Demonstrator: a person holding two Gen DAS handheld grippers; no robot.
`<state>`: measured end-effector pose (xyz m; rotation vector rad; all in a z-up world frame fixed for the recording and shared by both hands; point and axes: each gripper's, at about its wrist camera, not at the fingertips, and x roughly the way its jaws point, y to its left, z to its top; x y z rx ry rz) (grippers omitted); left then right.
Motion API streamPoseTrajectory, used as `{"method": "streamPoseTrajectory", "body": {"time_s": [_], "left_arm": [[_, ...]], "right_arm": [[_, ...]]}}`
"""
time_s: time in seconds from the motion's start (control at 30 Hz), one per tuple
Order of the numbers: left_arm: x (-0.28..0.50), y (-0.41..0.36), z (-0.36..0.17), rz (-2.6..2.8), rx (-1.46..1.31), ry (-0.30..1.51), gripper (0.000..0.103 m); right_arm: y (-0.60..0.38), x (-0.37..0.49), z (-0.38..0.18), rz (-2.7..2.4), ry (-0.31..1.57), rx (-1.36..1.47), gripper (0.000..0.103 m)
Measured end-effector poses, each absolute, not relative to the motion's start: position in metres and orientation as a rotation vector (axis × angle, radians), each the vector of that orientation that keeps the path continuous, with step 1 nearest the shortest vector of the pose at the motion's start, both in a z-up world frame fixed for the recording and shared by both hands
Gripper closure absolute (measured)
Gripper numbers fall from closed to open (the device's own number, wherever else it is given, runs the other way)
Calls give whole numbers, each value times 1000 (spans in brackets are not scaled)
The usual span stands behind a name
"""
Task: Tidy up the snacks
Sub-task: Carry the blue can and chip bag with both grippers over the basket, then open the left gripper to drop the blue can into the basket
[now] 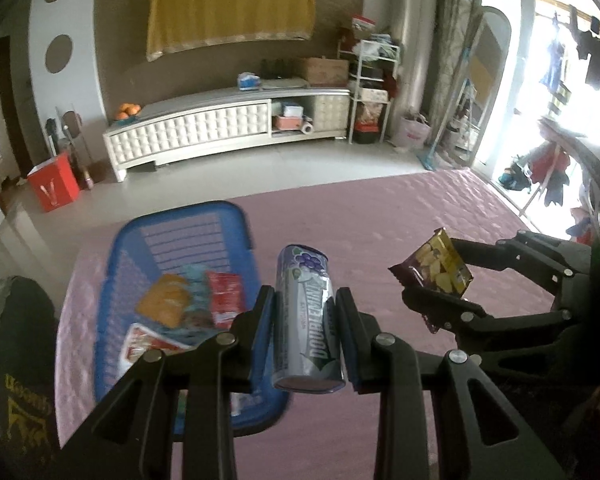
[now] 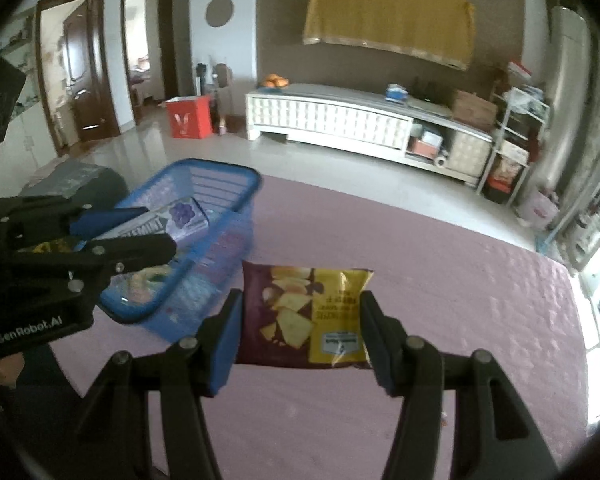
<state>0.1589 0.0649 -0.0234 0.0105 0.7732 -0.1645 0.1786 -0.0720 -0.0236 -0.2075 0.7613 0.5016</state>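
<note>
Above the pink quilted surface (image 1: 380,216), the left gripper (image 1: 306,320) was clamped on a Doublemint gum can (image 1: 306,316) and the right gripper (image 2: 302,332) gripped a purple-and-yellow chip packet (image 2: 304,316) by its side edges. Both snacks looked mid-carry toward the blue basket (image 1: 124,248) near the surface's left edge; the next move called for lowering each over its rim and releasing. Packets (image 1: 224,300) already inside crowded the floor; the grippers, side by side, could collide.
</note>
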Motion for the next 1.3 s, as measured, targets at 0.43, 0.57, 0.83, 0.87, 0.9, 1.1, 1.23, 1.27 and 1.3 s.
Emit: {"method": "streamPoseTrajectory", "body": {"time_s": [0.43,0.57,0.83,0.87,0.9,1.1,1.23,1.27,1.3], "left_arm": [[161,139,-31,-87,-37,799,75],[170,152,-42,-76,-55,819,75],[193,173,-70,-75,-81,881,75],[195,174,-77,-77,-86,892,75],[196,176,-81,-79,-89,900,75],[202,179,-108,-86,-92,950,74],[205,180,-118,-77,-75,963,74],[206,177,-118,-76,-59,970,74],[207,176,-119,-76,-48,979,74]], "right_arm": [[2,194,-30,614,780,-245,42],[19,203,-34,635,788,-275,42],[44,219,-49,653,824,-294,42],[44,220,-51,652,827,-295,42],[45,222,-53,650,831,-297,42],[46,227,-62,631,861,-315,42],[41,228,-66,629,875,-315,42],[40,227,-65,633,876,-312,42],[39,227,-66,635,877,-311,42]]}}
